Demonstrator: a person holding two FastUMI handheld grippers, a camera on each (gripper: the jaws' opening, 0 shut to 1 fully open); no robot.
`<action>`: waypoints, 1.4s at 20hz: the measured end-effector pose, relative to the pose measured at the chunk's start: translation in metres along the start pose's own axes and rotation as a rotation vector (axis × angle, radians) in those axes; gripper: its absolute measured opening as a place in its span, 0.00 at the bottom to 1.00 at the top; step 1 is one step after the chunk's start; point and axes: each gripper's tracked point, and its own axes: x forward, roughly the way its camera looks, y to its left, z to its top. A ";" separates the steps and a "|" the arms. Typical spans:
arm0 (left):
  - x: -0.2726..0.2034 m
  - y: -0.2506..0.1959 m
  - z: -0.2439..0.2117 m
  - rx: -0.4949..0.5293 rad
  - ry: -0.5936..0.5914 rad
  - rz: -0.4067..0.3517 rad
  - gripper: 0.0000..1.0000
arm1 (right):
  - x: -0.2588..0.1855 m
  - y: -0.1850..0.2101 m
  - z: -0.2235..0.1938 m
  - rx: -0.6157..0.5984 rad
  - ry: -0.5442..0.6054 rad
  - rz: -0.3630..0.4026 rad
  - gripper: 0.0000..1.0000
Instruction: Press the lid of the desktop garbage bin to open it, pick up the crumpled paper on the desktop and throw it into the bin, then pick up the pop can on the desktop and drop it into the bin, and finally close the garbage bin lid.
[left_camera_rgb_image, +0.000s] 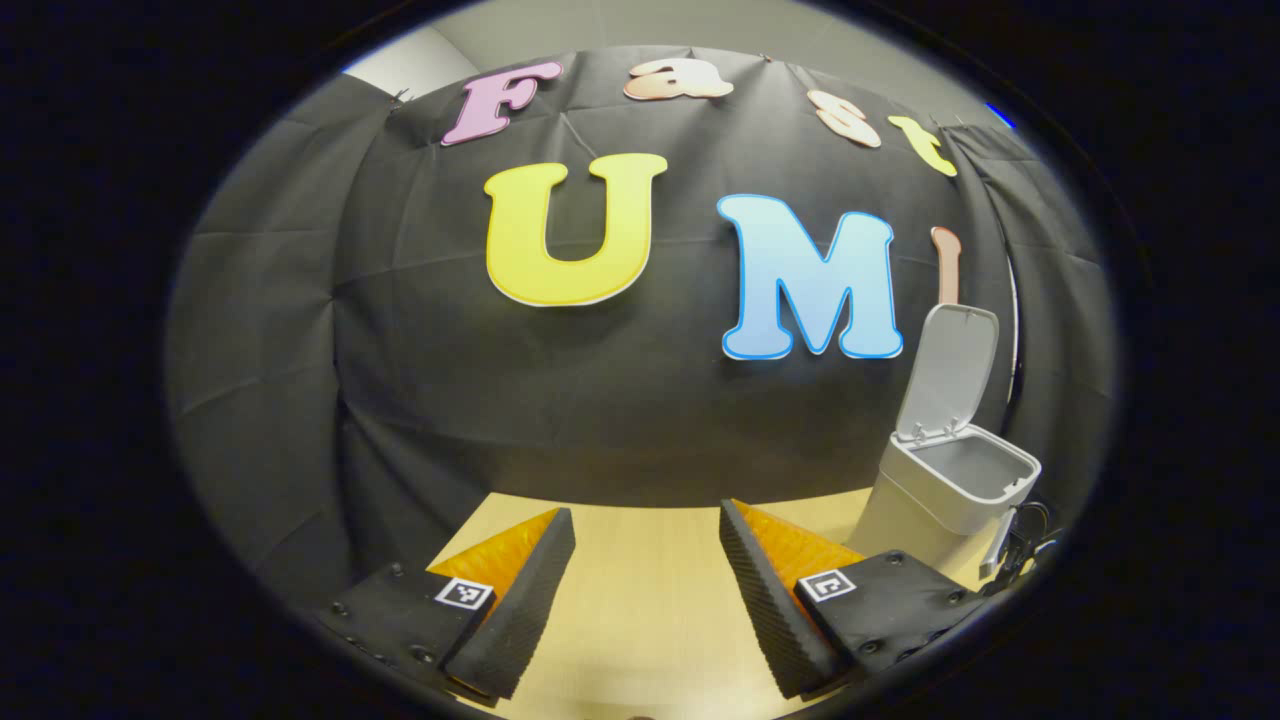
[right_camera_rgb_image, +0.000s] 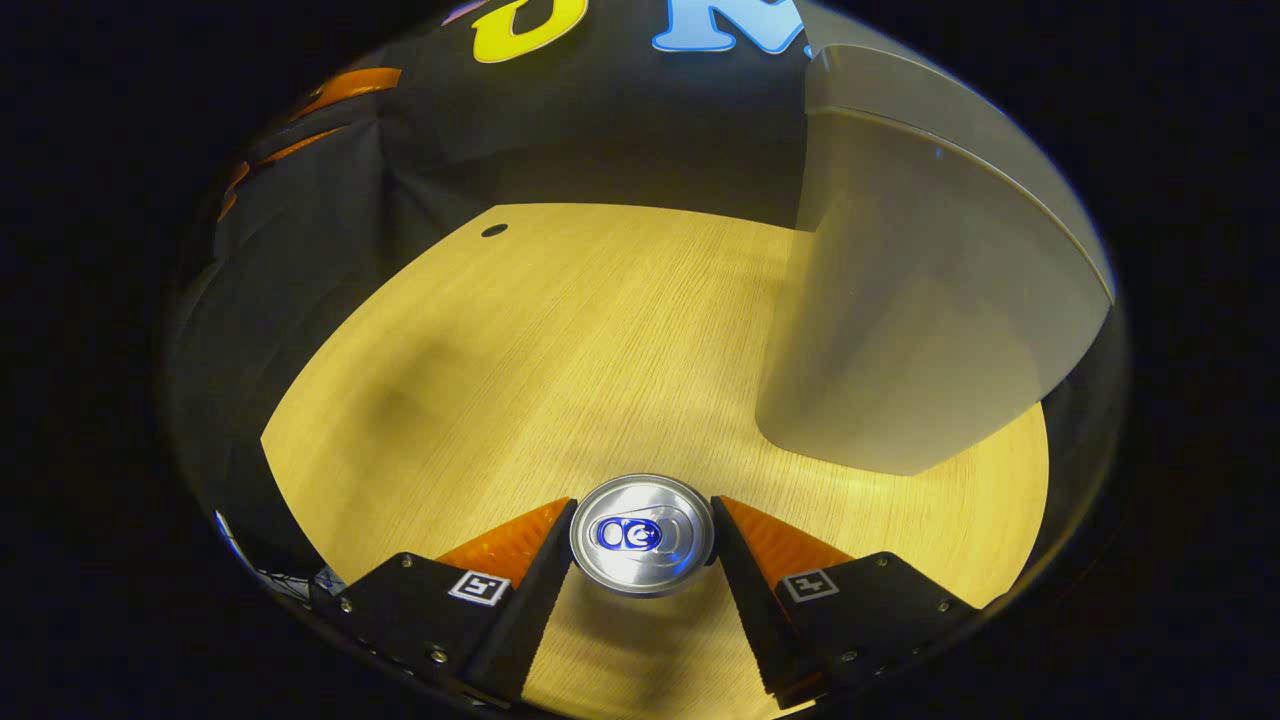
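Observation:
In the right gripper view I look straight down on the silver top of the pop can (right_camera_rgb_image: 642, 535), which stands upright. My right gripper (right_camera_rgb_image: 642, 503) is shut on it, one finger pressed against each side. Whether the can rests on the wooden table (right_camera_rgb_image: 560, 340) or hangs just above it, I cannot tell. The pale grey garbage bin (right_camera_rgb_image: 900, 320) rises close on the right. In the left gripper view the bin (left_camera_rgb_image: 950, 490) stands at the right with its lid (left_camera_rgb_image: 950, 370) swung up. My left gripper (left_camera_rgb_image: 645, 512) is open above the table, well left of the bin.
The black cloth wall closes off the back of the table (left_camera_rgb_image: 650, 600). A small dark hole (right_camera_rgb_image: 494, 230) marks the tabletop near its far edge. A dark part with cables (left_camera_rgb_image: 1015, 545) shows beside the bin's base.

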 end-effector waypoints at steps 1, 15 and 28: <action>0.000 0.000 0.000 0.000 0.001 -0.001 0.95 | -0.002 -0.001 0.002 -0.002 -0.009 -0.009 0.83; 0.000 -0.015 -0.007 -0.002 0.014 -0.028 0.95 | -0.084 -0.003 0.128 -0.027 -0.358 -0.030 0.83; 0.000 -0.021 -0.007 -0.007 0.020 -0.042 0.92 | -0.187 -0.024 0.248 -0.003 -0.702 -0.064 0.83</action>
